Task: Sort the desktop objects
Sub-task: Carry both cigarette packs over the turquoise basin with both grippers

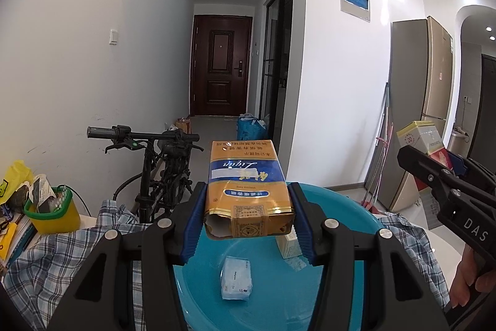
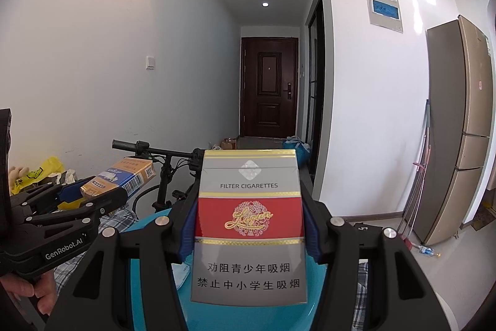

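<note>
Claws (image 1: 248, 217) (image 2: 249, 233) grip packs (image 1: 246, 185) (image 2: 249, 225) above basin (image 1: 341, 213).

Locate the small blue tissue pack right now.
Left wrist view: the blue tissue pack lies flat inside the teal basin, below the gold-and-blue pack gripped by the left gripper.

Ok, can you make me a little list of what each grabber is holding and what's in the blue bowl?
left gripper: shut on the gold and blue pack, held above the bowl
right gripper: shut on the red and silver pack, also over the bowl
blue bowl: sits on a checked cloth
inside bowl: a small blue packet and a small box
far left: yellow and green pot
behind: bicycle
</note>
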The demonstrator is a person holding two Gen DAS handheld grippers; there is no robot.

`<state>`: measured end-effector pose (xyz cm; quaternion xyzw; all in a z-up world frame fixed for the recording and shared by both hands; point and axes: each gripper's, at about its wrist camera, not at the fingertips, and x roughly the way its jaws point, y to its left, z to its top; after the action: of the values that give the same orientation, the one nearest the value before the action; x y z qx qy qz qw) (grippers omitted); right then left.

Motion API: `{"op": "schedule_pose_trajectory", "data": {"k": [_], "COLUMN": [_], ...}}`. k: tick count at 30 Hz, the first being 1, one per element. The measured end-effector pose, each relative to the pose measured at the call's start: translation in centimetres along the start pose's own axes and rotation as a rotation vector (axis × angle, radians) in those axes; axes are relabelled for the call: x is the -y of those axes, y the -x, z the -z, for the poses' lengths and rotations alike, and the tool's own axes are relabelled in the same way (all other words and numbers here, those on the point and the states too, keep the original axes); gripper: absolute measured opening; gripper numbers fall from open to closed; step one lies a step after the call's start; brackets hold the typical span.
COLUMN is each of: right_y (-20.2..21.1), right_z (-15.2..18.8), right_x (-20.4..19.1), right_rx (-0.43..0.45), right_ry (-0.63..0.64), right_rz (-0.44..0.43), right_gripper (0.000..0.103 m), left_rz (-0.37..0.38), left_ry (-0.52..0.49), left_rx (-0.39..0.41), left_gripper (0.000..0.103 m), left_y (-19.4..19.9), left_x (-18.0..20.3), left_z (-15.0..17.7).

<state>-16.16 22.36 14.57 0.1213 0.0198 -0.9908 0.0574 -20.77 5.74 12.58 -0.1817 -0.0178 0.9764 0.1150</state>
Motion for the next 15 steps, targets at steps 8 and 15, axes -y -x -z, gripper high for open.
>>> {"op": "schedule_pose_trajectory", "data": {"k": [8,15], "right_y": [-1.8,-2.7], "right_z": [-0.3,-0.6], "right_x": [0.9,1.8], "right_rx": [0.027,0.017], "right_ry": [-0.01,-0.065], "right_rz": [0.012,-0.033], "right_gripper": [0.054,0.054], "left_rz": [0.003,-0.015], "left_ry": [0.003,0.0], "left_rx": [-0.021,-0.023], "left_gripper": [0.054,0.054], "left_y": [-2.2,-3.0], "left_x": [-0.2,-0.3], "left_z": [-0.1,0.2]}}
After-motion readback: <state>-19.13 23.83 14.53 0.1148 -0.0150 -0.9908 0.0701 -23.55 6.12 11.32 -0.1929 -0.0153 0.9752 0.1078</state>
